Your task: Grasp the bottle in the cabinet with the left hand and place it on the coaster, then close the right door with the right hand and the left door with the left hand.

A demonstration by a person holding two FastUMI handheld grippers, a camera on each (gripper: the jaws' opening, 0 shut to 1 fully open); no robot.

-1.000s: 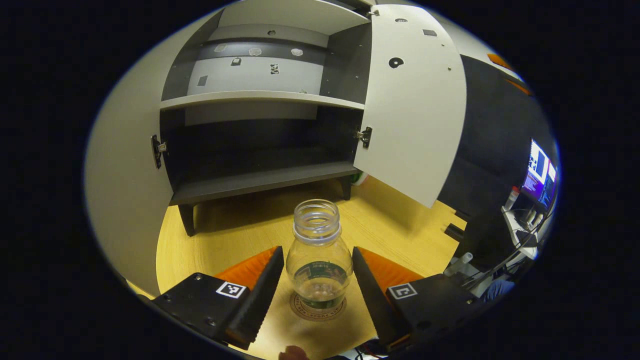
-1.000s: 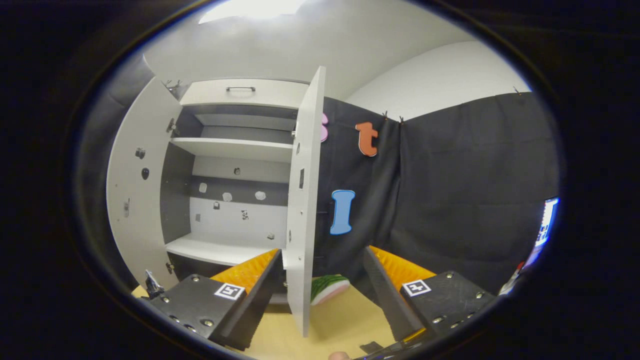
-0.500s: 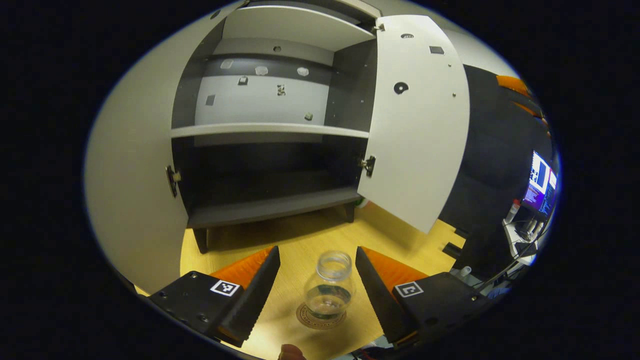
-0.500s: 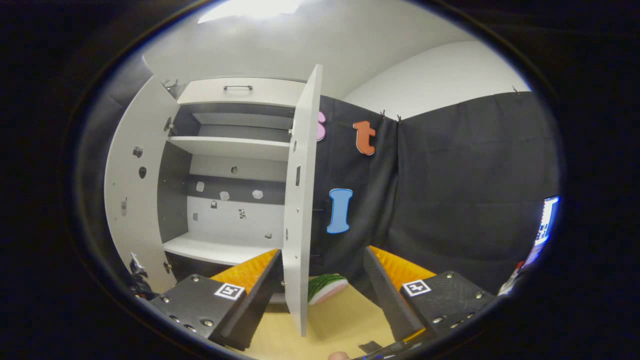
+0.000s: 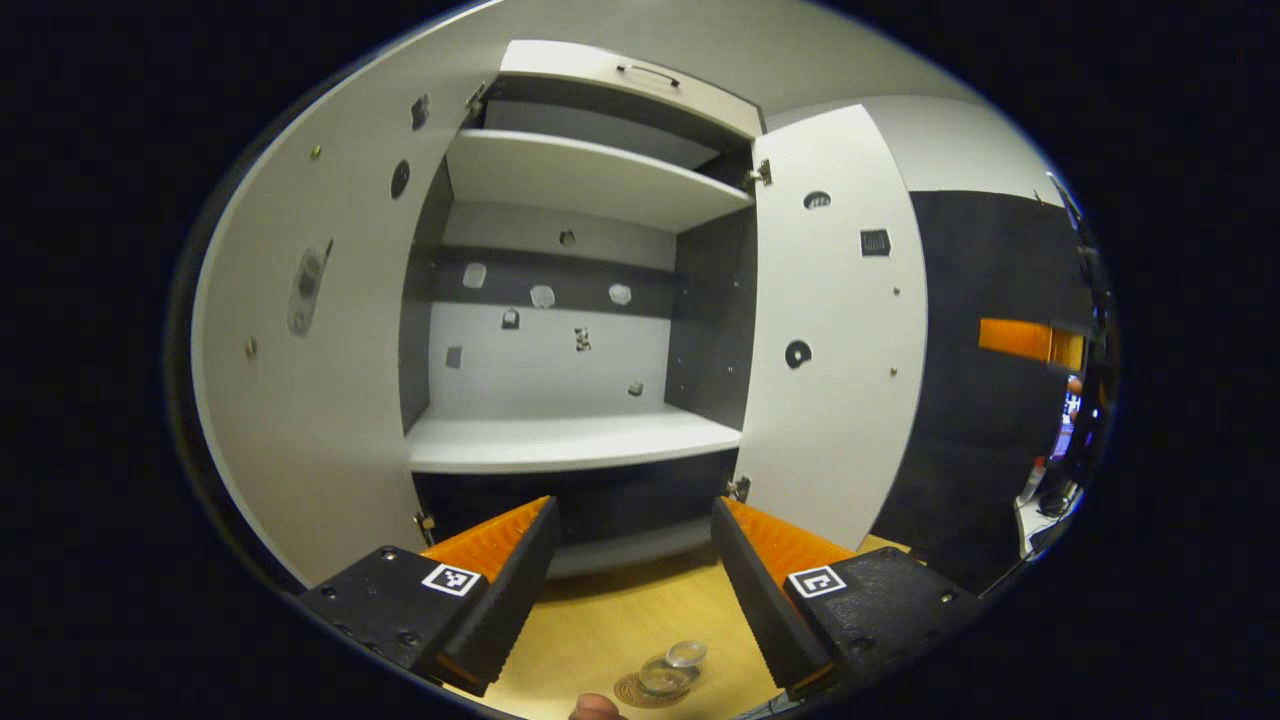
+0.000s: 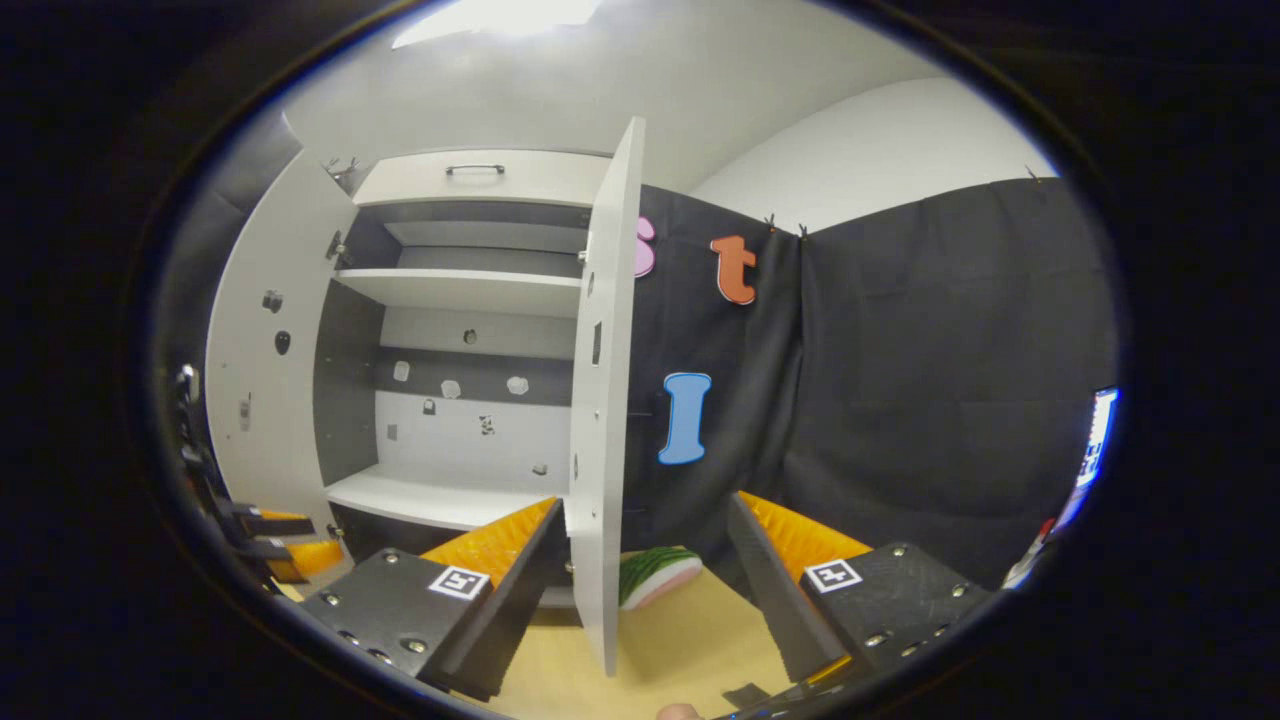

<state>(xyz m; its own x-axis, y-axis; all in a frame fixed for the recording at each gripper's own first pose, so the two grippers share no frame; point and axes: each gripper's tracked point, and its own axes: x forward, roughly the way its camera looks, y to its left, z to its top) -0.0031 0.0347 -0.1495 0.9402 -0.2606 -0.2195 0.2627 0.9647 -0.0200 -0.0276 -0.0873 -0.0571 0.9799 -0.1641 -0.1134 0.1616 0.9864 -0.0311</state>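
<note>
The clear, capless bottle (image 5: 672, 666) stands on the round coaster (image 5: 632, 691) at the very bottom of the left gripper view, well below and apart from my left gripper (image 5: 632, 505), which is open and holds nothing. Ahead, the cabinet (image 5: 570, 440) has both doors swung out: left door (image 5: 300, 380), right door (image 5: 840, 330). In the right gripper view my right gripper (image 6: 645, 500) is open, and the right door (image 6: 600, 400) shows edge-on between its fingers, slightly nearer the left one. My left gripper (image 6: 300, 540) shows at the left edge, in front of the left door (image 6: 265, 380).
A watermelon-slice toy (image 6: 655, 575) lies on the wooden table (image 6: 680, 640) behind the right door. The cabinet shelves (image 5: 560, 440) are bare. A lit monitor (image 6: 1095, 440) sits at the far right, and a fingertip (image 5: 595, 708) shows at the bottom.
My left gripper has lifted up and away from the bottle, which stays on the coaster, and now faces the cabinet. It has come into the right gripper view's left edge. The right gripper barely moved.
</note>
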